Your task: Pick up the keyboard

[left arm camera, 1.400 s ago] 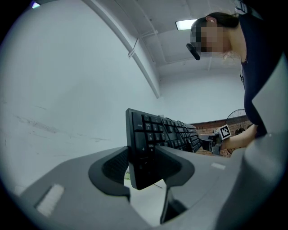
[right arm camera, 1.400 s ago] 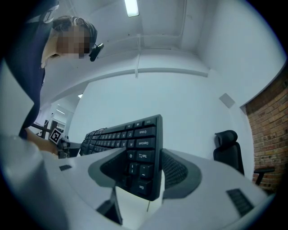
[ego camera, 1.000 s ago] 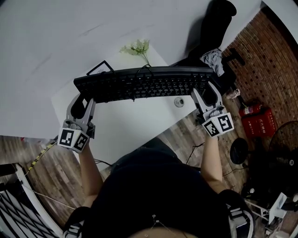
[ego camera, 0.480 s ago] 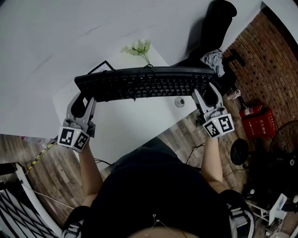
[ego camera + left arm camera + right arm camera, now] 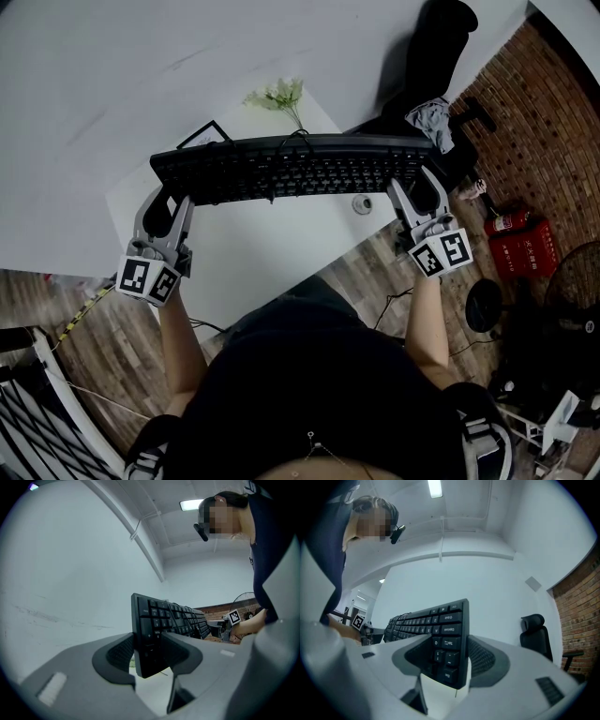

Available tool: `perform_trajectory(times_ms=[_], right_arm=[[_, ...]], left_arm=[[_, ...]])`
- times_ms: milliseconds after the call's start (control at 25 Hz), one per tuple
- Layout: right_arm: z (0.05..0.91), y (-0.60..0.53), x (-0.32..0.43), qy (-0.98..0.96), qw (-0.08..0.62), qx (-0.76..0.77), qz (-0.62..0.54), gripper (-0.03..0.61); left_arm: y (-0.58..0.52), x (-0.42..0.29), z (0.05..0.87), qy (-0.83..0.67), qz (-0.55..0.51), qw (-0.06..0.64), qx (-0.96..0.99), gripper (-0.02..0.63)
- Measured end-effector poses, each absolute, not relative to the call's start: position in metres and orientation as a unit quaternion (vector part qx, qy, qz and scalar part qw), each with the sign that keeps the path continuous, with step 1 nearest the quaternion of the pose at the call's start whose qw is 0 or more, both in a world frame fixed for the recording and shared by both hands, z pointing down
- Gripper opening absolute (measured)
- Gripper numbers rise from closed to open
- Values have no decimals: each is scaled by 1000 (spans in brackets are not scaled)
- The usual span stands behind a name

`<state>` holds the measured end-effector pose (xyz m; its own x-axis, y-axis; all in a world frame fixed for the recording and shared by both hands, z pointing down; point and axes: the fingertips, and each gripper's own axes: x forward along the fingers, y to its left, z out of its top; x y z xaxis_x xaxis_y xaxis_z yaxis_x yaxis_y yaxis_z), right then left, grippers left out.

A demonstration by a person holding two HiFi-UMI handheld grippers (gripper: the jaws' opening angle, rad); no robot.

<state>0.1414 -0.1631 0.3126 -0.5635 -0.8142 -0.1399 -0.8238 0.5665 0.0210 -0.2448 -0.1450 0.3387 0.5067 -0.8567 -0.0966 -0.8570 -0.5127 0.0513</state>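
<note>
Held level, left tool [image 5: 173,200] and right tool [image 5: 413,188] each clamp the keyboard [image 5: 291,167].

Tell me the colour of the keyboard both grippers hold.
The keyboard is black with pale key lettering; clearest in the right gripper view.

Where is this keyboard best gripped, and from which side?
Probably at its two short ends, one gripper each, coming from the person's side. The keyboard is long, thin and flat; the left gripper and right gripper clamp it so.
</note>
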Motion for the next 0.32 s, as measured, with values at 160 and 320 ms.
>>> perform_trajectory(times_ms=[160,320], right_arm=[[313,-166,140,885,57,-460,42,249],[314,-168,139,887,56,-457,37,249]], left_arm=[[-145,-246,340,497,55,-1,-866,183],[-143,-247,339,501,54,-1,-864,183]])
